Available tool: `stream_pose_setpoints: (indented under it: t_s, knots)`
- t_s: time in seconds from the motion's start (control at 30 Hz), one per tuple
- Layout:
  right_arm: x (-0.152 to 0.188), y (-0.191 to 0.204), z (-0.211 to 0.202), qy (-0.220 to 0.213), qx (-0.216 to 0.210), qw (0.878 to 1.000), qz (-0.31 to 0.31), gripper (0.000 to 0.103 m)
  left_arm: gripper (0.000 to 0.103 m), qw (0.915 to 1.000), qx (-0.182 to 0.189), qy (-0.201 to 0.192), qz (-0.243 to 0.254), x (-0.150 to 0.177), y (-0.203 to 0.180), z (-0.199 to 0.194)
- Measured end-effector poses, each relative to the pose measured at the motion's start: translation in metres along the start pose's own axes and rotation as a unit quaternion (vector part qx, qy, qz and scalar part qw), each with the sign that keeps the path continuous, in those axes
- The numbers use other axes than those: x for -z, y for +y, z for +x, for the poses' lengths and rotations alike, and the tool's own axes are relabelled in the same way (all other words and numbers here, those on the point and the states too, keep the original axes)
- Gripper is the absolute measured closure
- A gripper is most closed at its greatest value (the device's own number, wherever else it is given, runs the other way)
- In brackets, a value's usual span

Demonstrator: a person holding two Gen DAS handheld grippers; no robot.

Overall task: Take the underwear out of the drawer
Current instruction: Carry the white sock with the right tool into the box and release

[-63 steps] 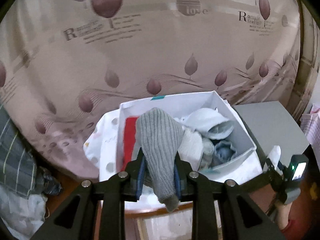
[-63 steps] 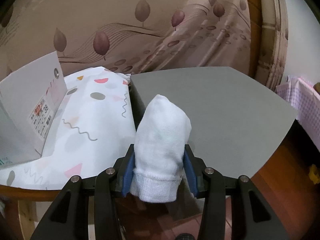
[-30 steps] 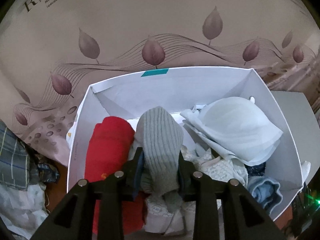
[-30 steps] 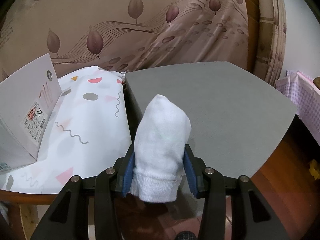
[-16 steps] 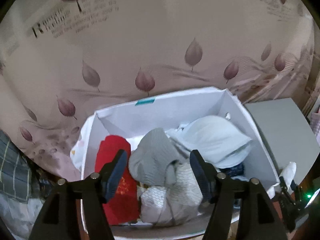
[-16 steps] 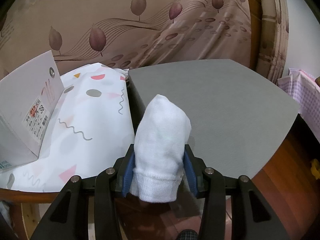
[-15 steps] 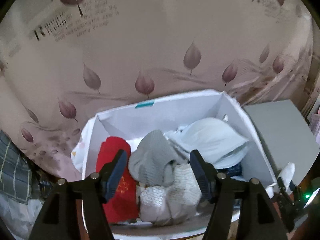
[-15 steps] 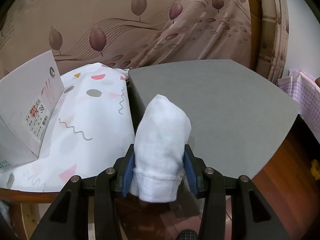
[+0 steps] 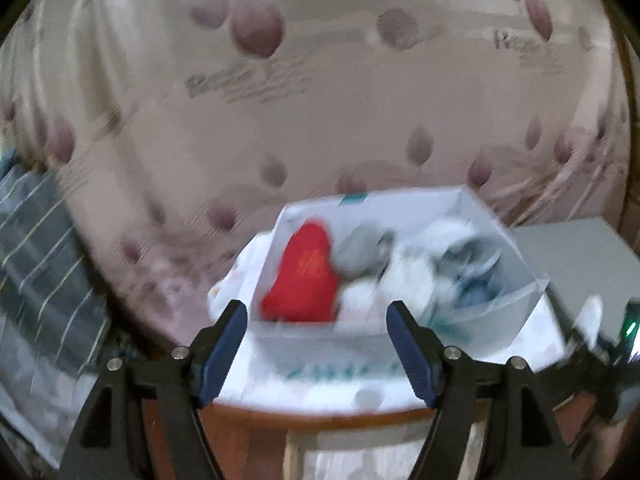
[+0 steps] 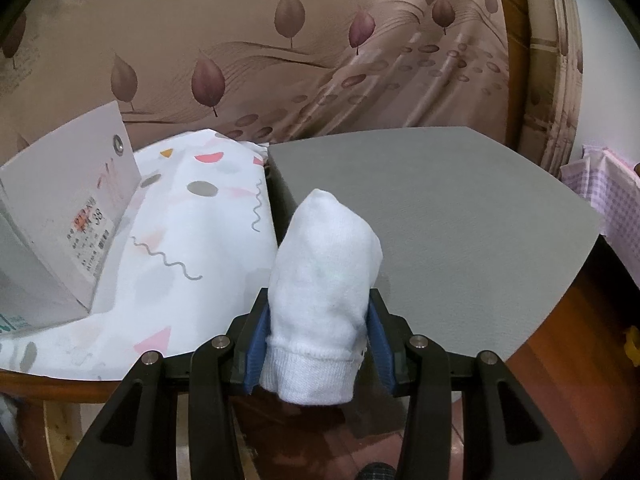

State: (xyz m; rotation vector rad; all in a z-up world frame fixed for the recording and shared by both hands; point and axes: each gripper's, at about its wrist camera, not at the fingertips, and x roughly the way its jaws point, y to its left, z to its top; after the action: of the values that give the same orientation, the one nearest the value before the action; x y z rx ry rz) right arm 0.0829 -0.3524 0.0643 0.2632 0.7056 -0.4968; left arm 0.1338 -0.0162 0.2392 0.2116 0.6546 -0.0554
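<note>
White cloth with small coloured shapes (image 10: 192, 248) covers the desk (image 9: 320, 410), and on it stands a white box (image 9: 404, 320) which serves as the drawer. In the left wrist view, which is blurred, the box is full of clothes: a red folded piece (image 9: 306, 276) lies at its left side, a grey knitted piece (image 9: 360, 252) just beside it, and white and pale blue underwear (image 9: 460, 256) at the right side. I cannot tell the single pieces at the right apart because of the blur. The left gripper (image 9: 316, 344) hangs in front of the box, apart from it, and its jaws are opening; they stand wide, with nothing between them.

In the right wrist view the right gripper (image 10: 316, 336) has its blue pads pressed on both sides of a white sock (image 10: 324, 276), so this piece is outside the box. The sock points forward, with its ribbed cuff hanging toward the camera. Under and behind it lies a grey board (image 10: 440, 216), just beside the patterned cloth. A wall of the box with a printed label is at the left edge of this view. Behind all hangs a beige curtain (image 10: 320, 48) with brown leaves.
</note>
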Motion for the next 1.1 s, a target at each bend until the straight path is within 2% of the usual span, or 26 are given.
stream_pose_setpoints:
  t_s: [0.17, 0.3, 0.4, 0.47, 0.6, 0.7, 0.83, 1.0, 1.1]
  knots:
    - [-0.005, 0.004, -0.01, -0.005, -0.01, 1.0, -0.006, 0.061, 0.029, 0.9977, -0.048, 0.045, -0.016, 0.064, 0.021, 0.016]
    - [-0.018, 0.011, -0.021, 0.007, -0.027, 0.999, -0.03, 0.061, 0.029, 0.9932, -0.092, 0.071, -0.006, 0.114, 0.028, 0.034]
    - [-0.04, 0.013, -0.038, 0.007, -0.042, 0.998, -0.035, 0.061, 0.029, 0.9917, -0.096, 0.086, -0.004, 0.137, 0.026, 0.051]
    - [-0.058, 0.019, -0.052, -0.002, -0.051, 0.998, -0.046, 0.061, 0.029, 0.9906, -0.093, 0.099, -0.019, 0.144, 0.028, 0.064]
    - [-0.096, 0.048, -0.083, -0.018, -0.075, 0.993, -0.09, 0.061, 0.029, 0.9895, -0.06, 0.119, -0.057, 0.147, 0.036, 0.086]
    - [-0.115, 0.08, -0.103, -0.028, -0.099, 0.986, -0.128, 0.061, 0.029, 0.9888, -0.068, 0.115, -0.066, 0.153, 0.041, 0.094]
    - [-0.125, 0.135, -0.116, -0.026, -0.133, 0.974, -0.182, 0.061, 0.029, 0.9869, -0.063, 0.132, -0.067, 0.162, 0.046, 0.102]
    - [-0.124, 0.193, -0.106, 0.001, -0.167, 0.964, -0.208, 0.06, 0.029, 0.9886, -0.072, 0.118, -0.059, 0.163, 0.044, 0.096]
    - [-0.118, 0.218, -0.094, 0.019, -0.174, 0.961, -0.216, 0.06, 0.029, 0.9877, -0.072, 0.129, -0.052, 0.164, 0.04, 0.098]
